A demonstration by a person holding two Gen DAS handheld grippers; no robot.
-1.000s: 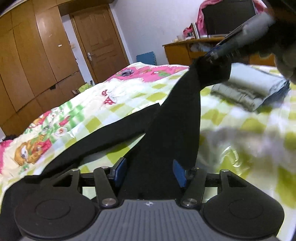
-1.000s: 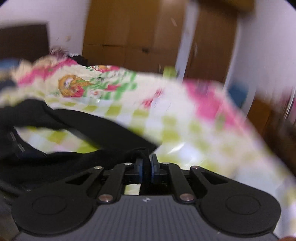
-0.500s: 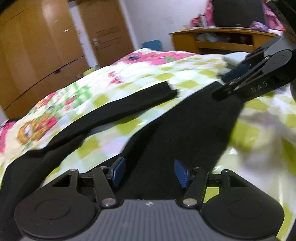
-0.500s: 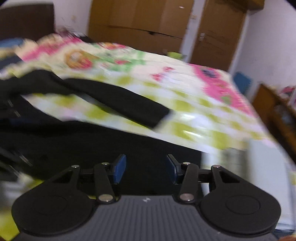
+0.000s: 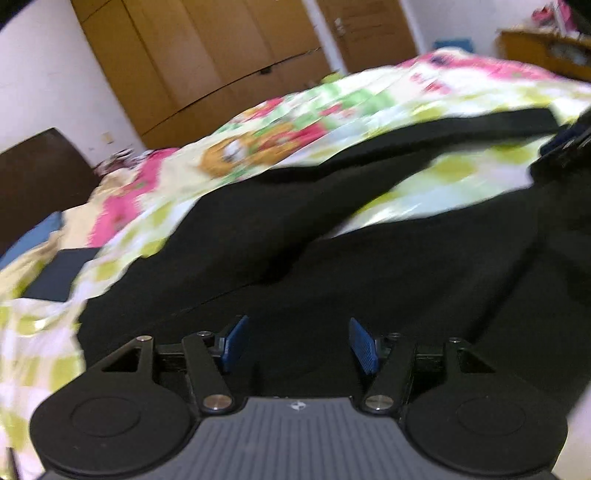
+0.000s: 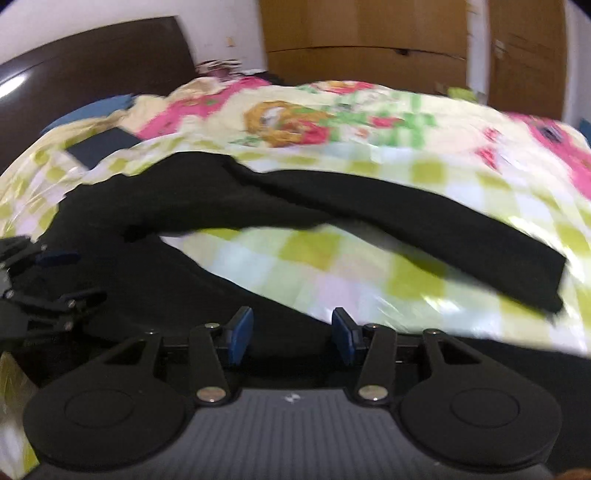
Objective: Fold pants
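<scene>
The black pants (image 5: 332,258) lie spread on the bed, legs apart in a V. The far leg (image 6: 406,221) runs to the right and the near leg (image 6: 177,288) passes under both grippers. My left gripper (image 5: 300,343) hovers open just above the wide upper part of the pants, blue pads apart and nothing pinched. My right gripper (image 6: 291,334) is over the near leg's edge, its jaws opening, no cloth between the pads. The left gripper (image 6: 44,291) also shows at the left edge of the right wrist view.
A flowered, green-checked bedspread (image 6: 332,258) covers the bed. A dark flat object (image 5: 55,273) and a blue pillow (image 5: 29,240) lie near the brown headboard (image 6: 92,66). Wooden wardrobes (image 5: 221,55) and a door (image 5: 369,29) stand behind, a desk (image 5: 546,48) far right.
The right gripper let go of the pant leg it held up and opened; the leg now lies flat. Both views have swung left toward the headboard and dipped closer to the pants.
</scene>
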